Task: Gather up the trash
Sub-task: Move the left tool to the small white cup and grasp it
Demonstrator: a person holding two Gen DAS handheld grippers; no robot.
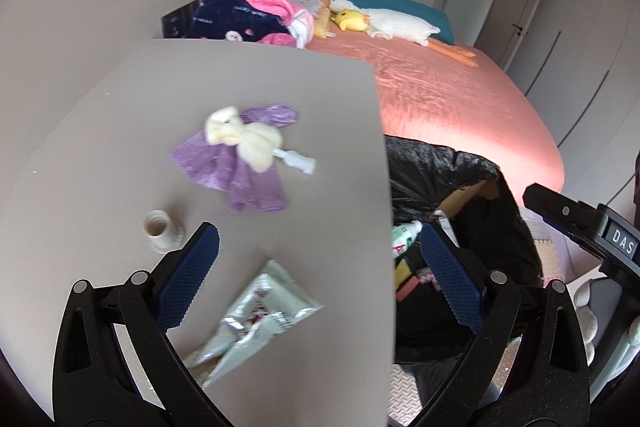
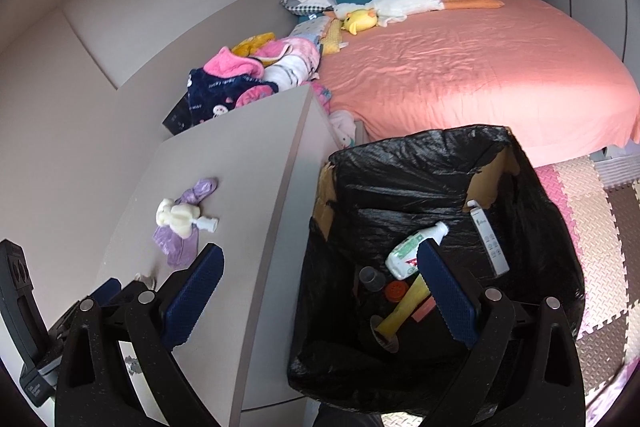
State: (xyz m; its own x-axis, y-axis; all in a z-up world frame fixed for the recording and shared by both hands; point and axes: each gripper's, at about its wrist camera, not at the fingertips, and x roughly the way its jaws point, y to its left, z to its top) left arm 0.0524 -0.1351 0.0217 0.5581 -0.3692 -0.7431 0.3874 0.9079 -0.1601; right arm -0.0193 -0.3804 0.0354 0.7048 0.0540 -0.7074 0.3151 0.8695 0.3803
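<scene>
**Trash on the grey table, lined box beside it**

While both grippers are hanging with jaws spread wide and holding nothing, the left gripper (image 1: 316, 263) is hovering over the near edge of the grey table (image 1: 120, 131), and the right gripper (image 2: 320, 279) is straddling the gap between the table and the trash box (image 2: 400, 163).

The table is carrying 4 pieces of trash: a crumpled silver wrapper (image 1: 260, 311) lying just below the left gripper's fingers, a small roll of tape (image 1: 160, 227) near its left finger, and farther back a purple plastic bag (image 1: 240, 167) with a cream-white lump (image 1: 244, 139) sitting on it.

The box, lined with black plastic, is standing just beside the table and is holding a white bottle (image 2: 416, 247) among other items. Behind, a bed (image 2: 480, 67) in a salmon sheet is filling the room, with pillows, plush toys and piled clothes (image 2: 240, 83) at its head. Foam mats (image 2: 592, 219) are covering the floor.
</scene>
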